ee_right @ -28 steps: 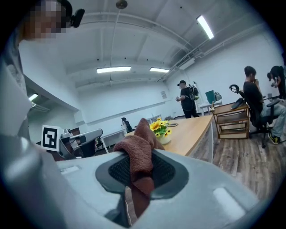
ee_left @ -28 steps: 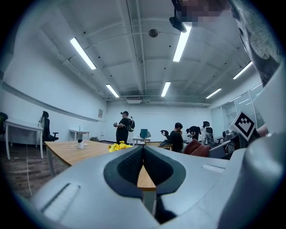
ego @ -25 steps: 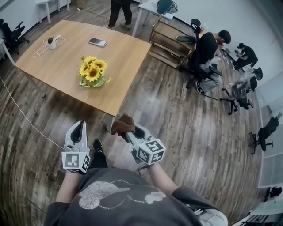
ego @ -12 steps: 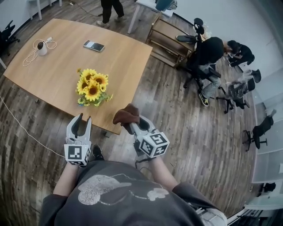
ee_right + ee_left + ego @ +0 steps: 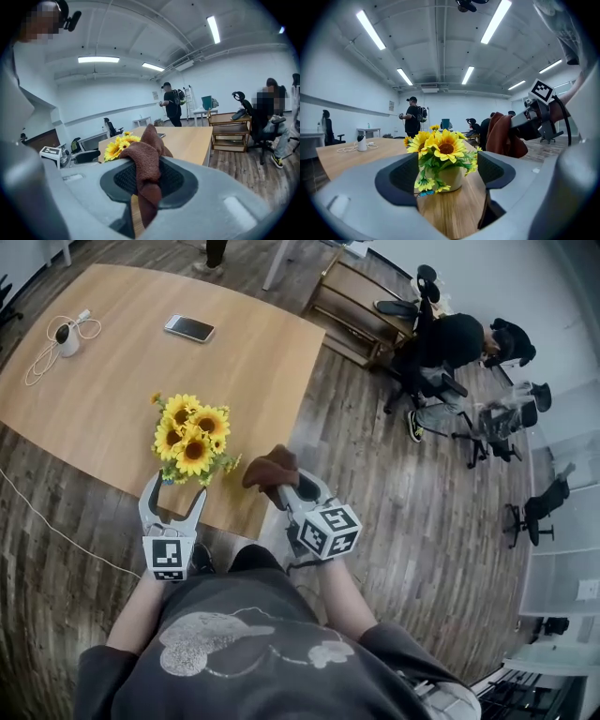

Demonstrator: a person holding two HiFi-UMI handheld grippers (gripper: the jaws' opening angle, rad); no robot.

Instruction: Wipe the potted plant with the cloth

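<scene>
The potted plant (image 5: 192,439), a small pot of yellow sunflowers, stands near the front edge of the wooden table (image 5: 112,381). My left gripper (image 5: 173,495) is right in front of it and open. Its jaws have just been opening, and nothing is gripped. In the left gripper view the pot (image 5: 450,177) shows framed between the two pads, just beyond them. My right gripper (image 5: 281,491) is to the plant's right, shut on a bunched brown cloth (image 5: 272,468). The cloth (image 5: 145,164) hangs between the pads, with the sunflowers (image 5: 119,145) behind it to the left.
A phone (image 5: 189,328) and a small white device with a coiled cable (image 5: 64,337) lie further back on the table. A wooden shelf (image 5: 361,310) and seated people on office chairs (image 5: 450,343) are to the right. The floor is wood planks.
Both grippers have moved forward from over the floor to the table's front edge by the plant. The left jaws went from shut to open. The cloth stays in the right gripper.
</scene>
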